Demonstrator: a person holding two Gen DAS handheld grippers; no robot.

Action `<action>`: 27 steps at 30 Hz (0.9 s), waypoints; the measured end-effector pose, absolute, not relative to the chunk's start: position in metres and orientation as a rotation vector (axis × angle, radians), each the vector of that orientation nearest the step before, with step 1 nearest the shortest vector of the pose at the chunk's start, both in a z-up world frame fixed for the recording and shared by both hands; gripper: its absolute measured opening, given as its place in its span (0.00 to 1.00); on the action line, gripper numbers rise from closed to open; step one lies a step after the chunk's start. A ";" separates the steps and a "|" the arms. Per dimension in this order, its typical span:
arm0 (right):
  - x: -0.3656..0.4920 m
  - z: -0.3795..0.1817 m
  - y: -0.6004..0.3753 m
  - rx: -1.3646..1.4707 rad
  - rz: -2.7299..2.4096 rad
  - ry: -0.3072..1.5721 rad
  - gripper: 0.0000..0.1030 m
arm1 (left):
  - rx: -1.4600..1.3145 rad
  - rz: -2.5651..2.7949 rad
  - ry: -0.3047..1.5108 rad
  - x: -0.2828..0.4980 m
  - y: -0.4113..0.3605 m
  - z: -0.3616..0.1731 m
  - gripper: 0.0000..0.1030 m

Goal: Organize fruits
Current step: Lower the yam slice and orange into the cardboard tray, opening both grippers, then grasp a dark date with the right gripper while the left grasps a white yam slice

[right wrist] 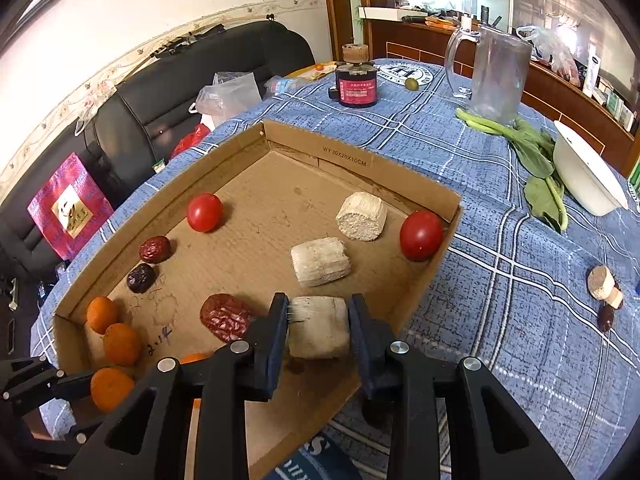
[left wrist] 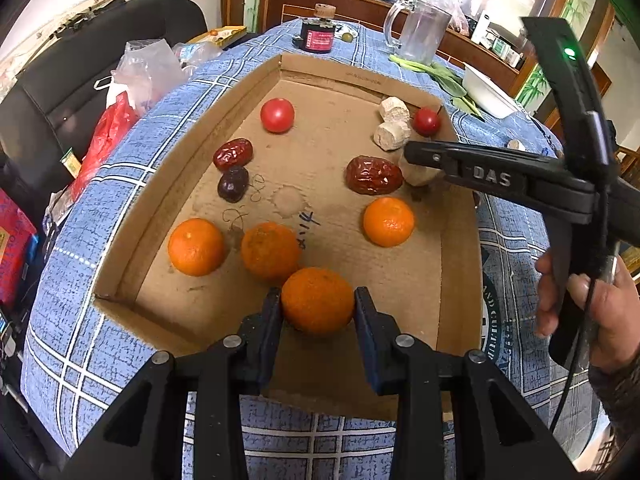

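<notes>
While the left tongs point(left wrist: 318, 300) are clamped on an orange point(left wrist: 318, 300) at the near edge of the box point(left wrist: 248, 92), a pale cob piece point(right wrist: 318, 332) is gripped by the right tongs point(right wrist: 318, 330) beside a date point(right wrist: 226, 316). Tomatoes point(right wrist: 205, 212) and more oranges point(left wrist: 196, 246) are scattered in the box on the counter point(right wrist: 500, 280).

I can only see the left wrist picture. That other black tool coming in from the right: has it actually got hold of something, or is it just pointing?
Observer: It has a grip. The right hand-held gripper is shut on a pale fibrous chunk, with one finger against each end.
Visitor: Has any fruit been left outside the box on that side?
Observer: Yes. On the tablecloth to the right of the cardboard box, a dark red date lies next to a cork-like round piece.
</notes>
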State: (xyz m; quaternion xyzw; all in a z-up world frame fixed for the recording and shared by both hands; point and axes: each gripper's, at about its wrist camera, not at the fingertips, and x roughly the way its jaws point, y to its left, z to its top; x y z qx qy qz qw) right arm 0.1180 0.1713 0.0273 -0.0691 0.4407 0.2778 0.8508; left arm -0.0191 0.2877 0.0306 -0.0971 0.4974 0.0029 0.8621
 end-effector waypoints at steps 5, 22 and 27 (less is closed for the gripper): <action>0.104 0.036 0.161 -0.139 0.595 0.922 0.33 | -0.210 0.026 1.019 -0.023 0.285 0.037 0.44; 0.063 0.036 0.056 -0.092 0.504 0.951 0.39 | -0.188 0.026 0.988 -0.015 0.240 0.055 0.56; 0.076 0.029 -0.001 -0.033 0.406 0.969 0.39 | -0.173 -0.004 0.988 0.001 0.214 0.060 0.59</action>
